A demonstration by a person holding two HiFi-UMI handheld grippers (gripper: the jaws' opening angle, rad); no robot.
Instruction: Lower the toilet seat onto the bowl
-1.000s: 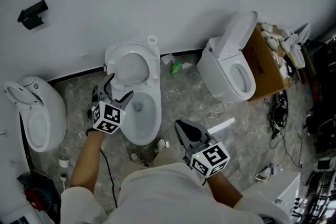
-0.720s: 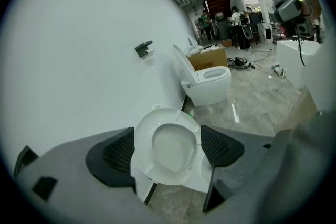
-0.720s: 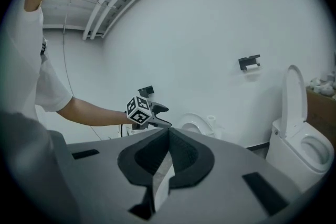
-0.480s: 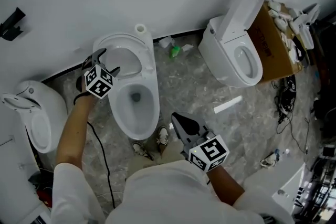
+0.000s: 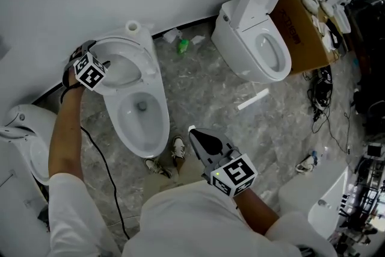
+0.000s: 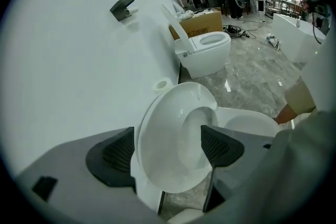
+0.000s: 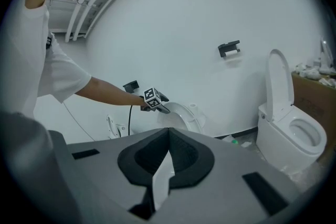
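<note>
The right gripper (image 5: pixel 198 136) hangs nearest the person, at about 6 o'clock in the head view. Its claw is pressed together with nothing in it, and it takes no part in the job.

From there, toward 10 o'clock, the toilet bowl (image 5: pixel 157 136) lies uncovered on the marble floor. At its far end the toilet seat (image 6: pixel 168 107) stands raised, tilted back toward the wall.

The left gripper (image 6: pixel 167 149) is at that seat, at the end of an outstretched arm. Its claw is spread, with the seat's rim between the two pads: one pad (image 6: pixel 113 155) sits behind the rim at 9 o'clock, the other (image 6: pixel 220 147) in front at 3 o'clock. I cannot tell whether either pad actually presses on the seat.

Farther off, at 1 o'clock in the head view, a second toilet (image 5: pixel 258 39) stands with its lid up, touching a cardboard box (image 5: pixel 304 33).

By my reading the step in hand is taking hold of the raised seat, and the lowering has not begun. The next move calls for closing the claw on the rim, or hooking it from behind. The seat should then swing forward and down on its hinge, slowly enough that it does not drop onto the bowl.
</note>
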